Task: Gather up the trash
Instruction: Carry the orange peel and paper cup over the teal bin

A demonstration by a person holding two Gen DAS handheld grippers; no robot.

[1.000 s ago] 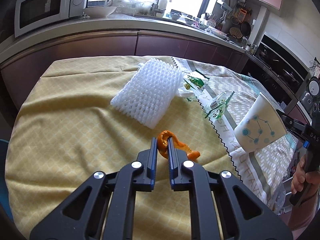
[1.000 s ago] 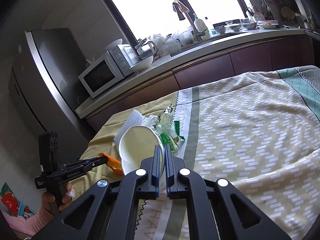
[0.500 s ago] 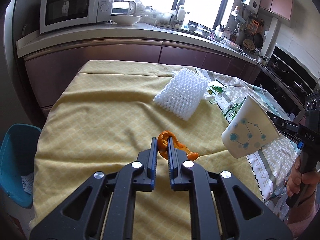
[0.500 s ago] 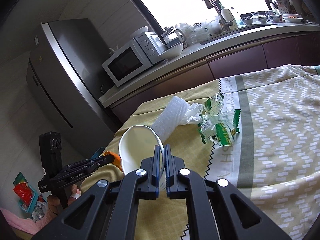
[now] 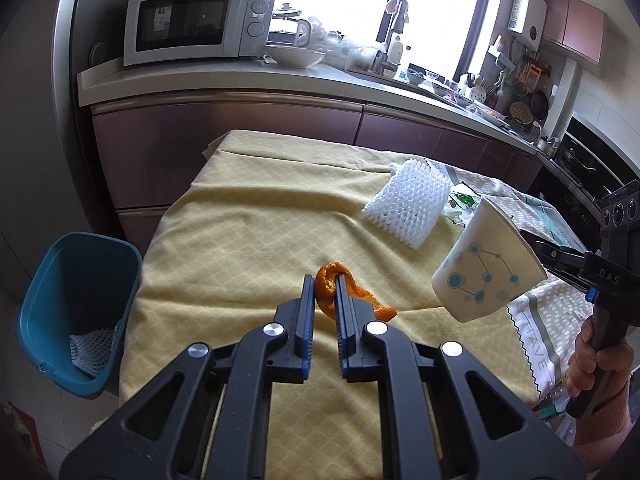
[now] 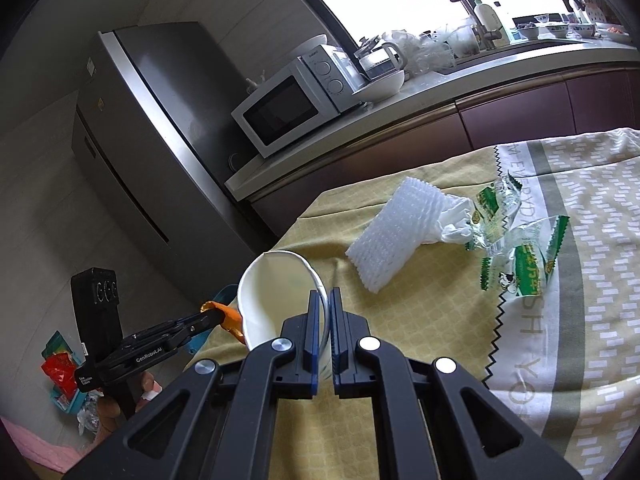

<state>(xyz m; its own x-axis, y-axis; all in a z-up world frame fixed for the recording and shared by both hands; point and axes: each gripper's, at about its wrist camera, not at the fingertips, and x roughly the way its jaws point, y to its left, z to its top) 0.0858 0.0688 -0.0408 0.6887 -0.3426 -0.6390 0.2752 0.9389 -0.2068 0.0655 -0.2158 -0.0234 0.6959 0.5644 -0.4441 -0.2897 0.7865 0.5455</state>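
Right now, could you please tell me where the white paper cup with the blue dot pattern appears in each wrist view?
Left wrist view: the white paper cup with blue dots is at right of centre, tilted, its rim pinched by the right gripper.
Right wrist view: the cup is at lower centre, mouth facing the camera, rim between the fingers.
Shared landmark: the white foam fruit net on the yellow tablecloth.

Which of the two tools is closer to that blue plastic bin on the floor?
The left. The left tool, clamping orange peel, is above the yellow cloth near the table end beside the blue plastic bin. The right tool, holding a white paper cup, is further from it.
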